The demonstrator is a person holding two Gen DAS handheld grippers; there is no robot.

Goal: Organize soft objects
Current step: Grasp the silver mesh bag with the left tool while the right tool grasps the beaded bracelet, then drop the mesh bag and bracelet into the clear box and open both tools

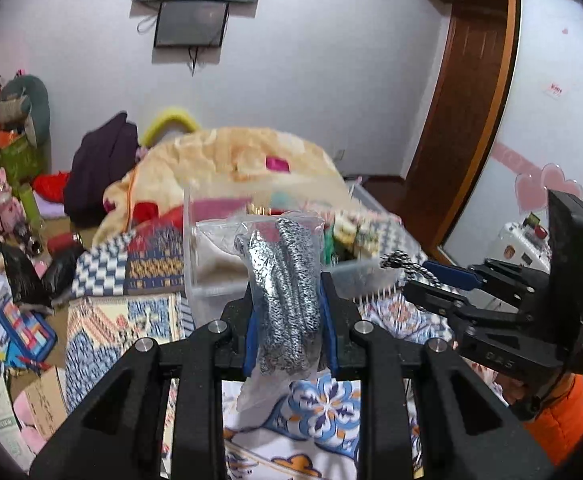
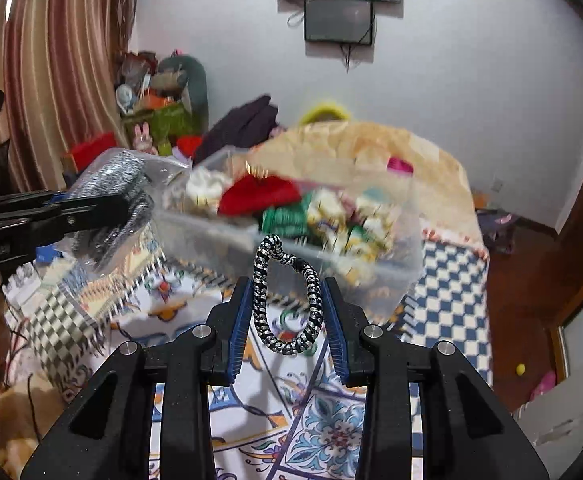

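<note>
1. Carrying two soft items toward the clear plastic bin (image 2: pixel 371 276), the person seems to be in the middle of the sorting step.
2. The left gripper (image 1: pixel 289 320) is clamped on a transparent bag of black-and-white hair ties (image 1: pixel 285 280); its long axis stands nearly upright between the fingers, above the patterned bedspread (image 1: pixel 323 404).
3. The right gripper (image 2: pixel 289 320) holds a single black-and-white hair tie (image 2: pixel 287 300), a loop longer in height, top pointing to the bin.
4. I judge the next move needs both items brought over the bin's rim before release; the bin is already full, so a free place must be chosen.
</note>
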